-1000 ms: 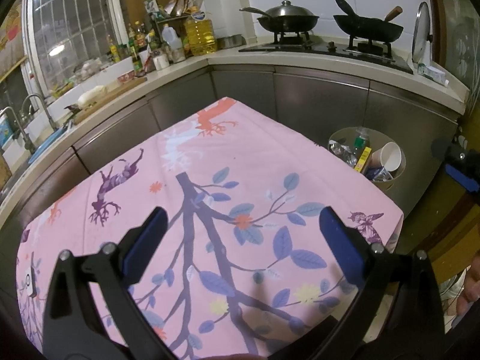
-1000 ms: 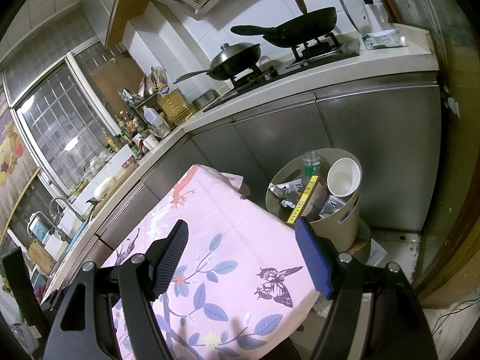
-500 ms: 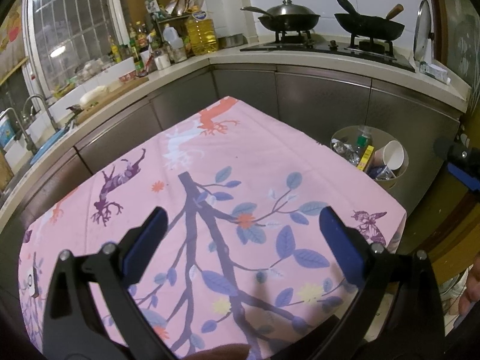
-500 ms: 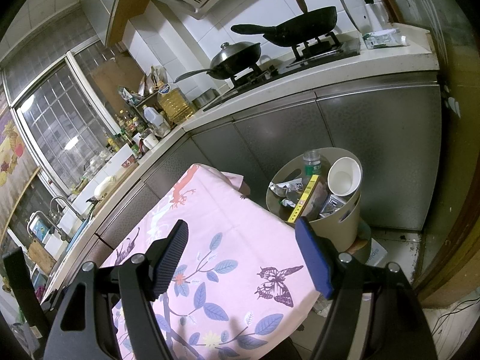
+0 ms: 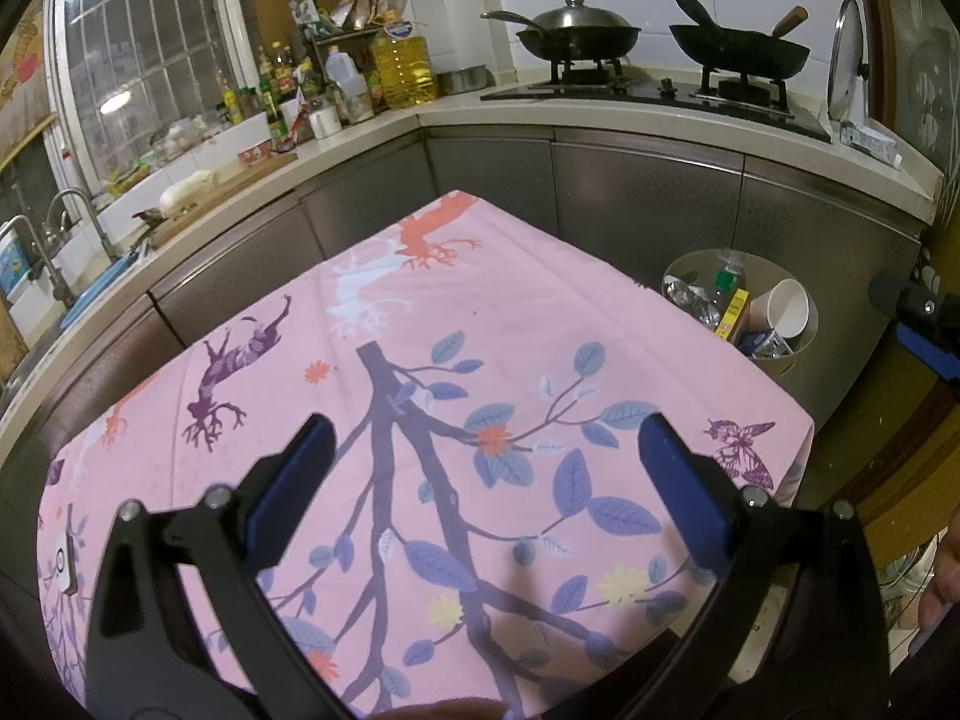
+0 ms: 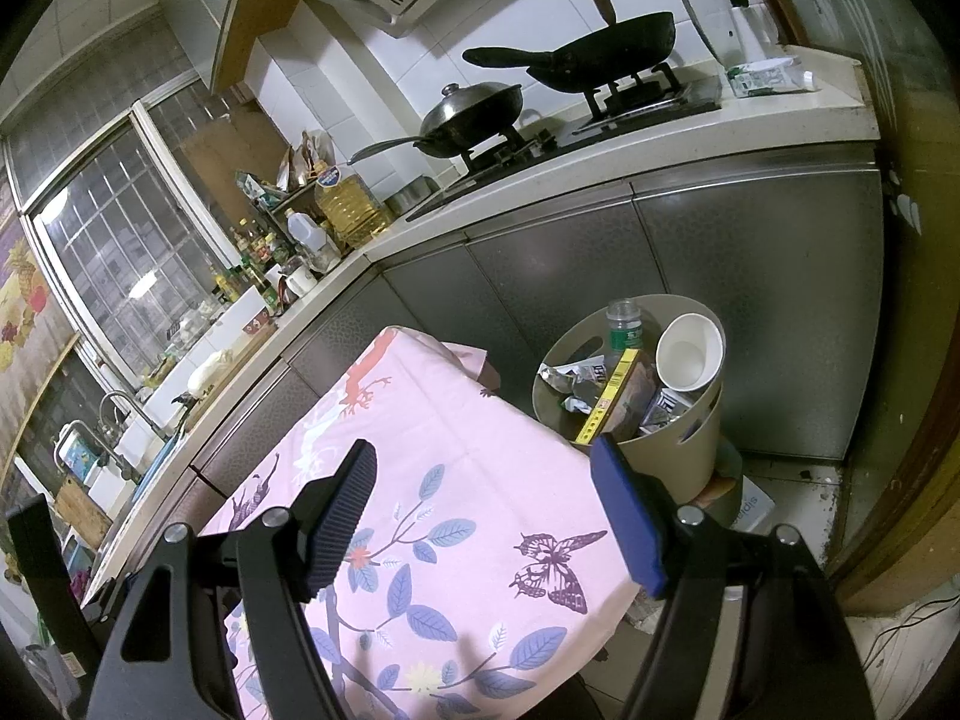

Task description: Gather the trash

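Note:
A round beige trash bin [image 6: 678, 456] [image 5: 807, 330] stands on the floor just past the table's far right corner. It holds a white paper cup [image 6: 687, 354], a plastic bottle [image 6: 624, 324], a yellow box [image 6: 609, 396] and crumpled wrappers [image 6: 564, 375]. The pink floral tablecloth [image 5: 480, 360] [image 6: 456, 468] has no loose trash on the part I see. My left gripper [image 5: 483, 468] hangs open over the cloth's near half, nothing between its blue pads. My right gripper [image 6: 483, 498] is open above the table's right edge, short of the bin, and holds nothing.
An L-shaped counter [image 5: 600, 114] wraps the far side, with two woks on a gas hob [image 5: 648, 84], oil bottles [image 5: 402, 66], a sink and tap [image 5: 66, 222]. Steel cabinet fronts [image 6: 750, 300] stand behind the bin. A white device [image 5: 66, 558] lies at the cloth's left edge.

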